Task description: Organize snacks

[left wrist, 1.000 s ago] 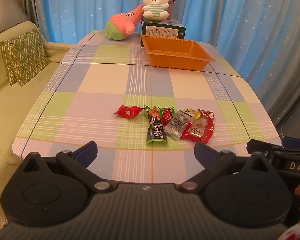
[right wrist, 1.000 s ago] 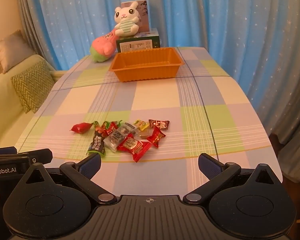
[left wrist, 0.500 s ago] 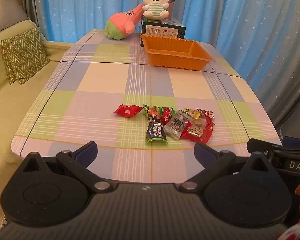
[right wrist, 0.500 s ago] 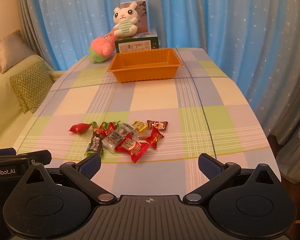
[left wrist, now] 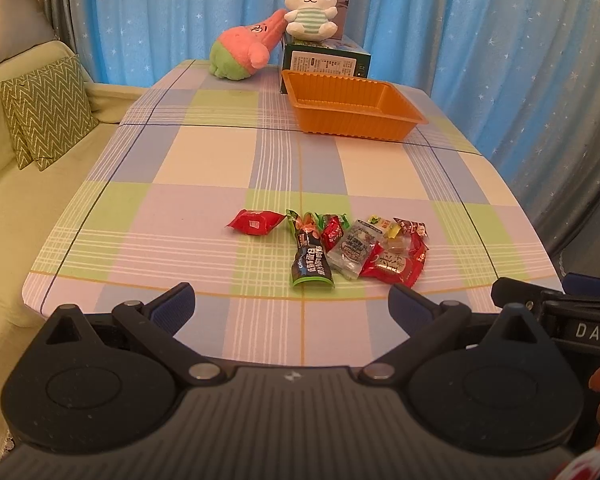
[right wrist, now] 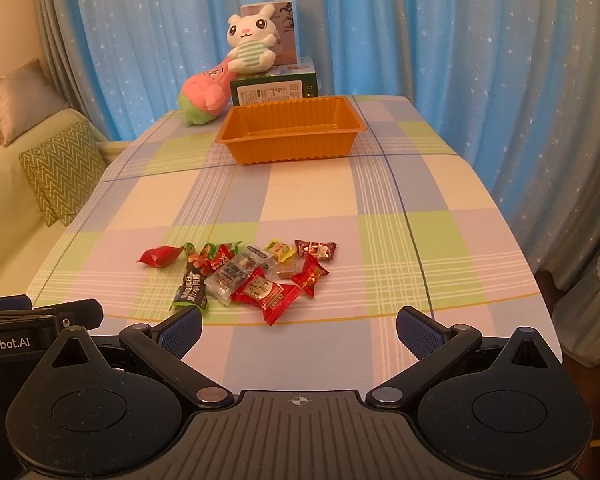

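Several wrapped snacks lie in a loose heap near the table's front edge: a red pouch (left wrist: 254, 222) at the left, a black and green packet (left wrist: 311, 263), a clear packet (left wrist: 354, 247) and a large red packet (left wrist: 394, 266). The same heap shows in the right wrist view, with the large red packet (right wrist: 269, 294) nearest. An orange tray (left wrist: 354, 107) (right wrist: 290, 130) sits empty at the far end. My left gripper (left wrist: 291, 304) hangs open just short of the heap. My right gripper (right wrist: 299, 326) is open too, over the front edge, holding nothing.
Behind the tray stand a green box (left wrist: 326, 63), a white plush rabbit (left wrist: 311, 10) and a pink and green plush (left wrist: 242, 53). A green sofa with a zigzag cushion (left wrist: 46, 110) runs along the left. Blue curtains hang behind and to the right.
Both grippers have crept slightly forward toward the table, so the snacks sit a little lower and nearer in each view. Nothing on the table has moved.
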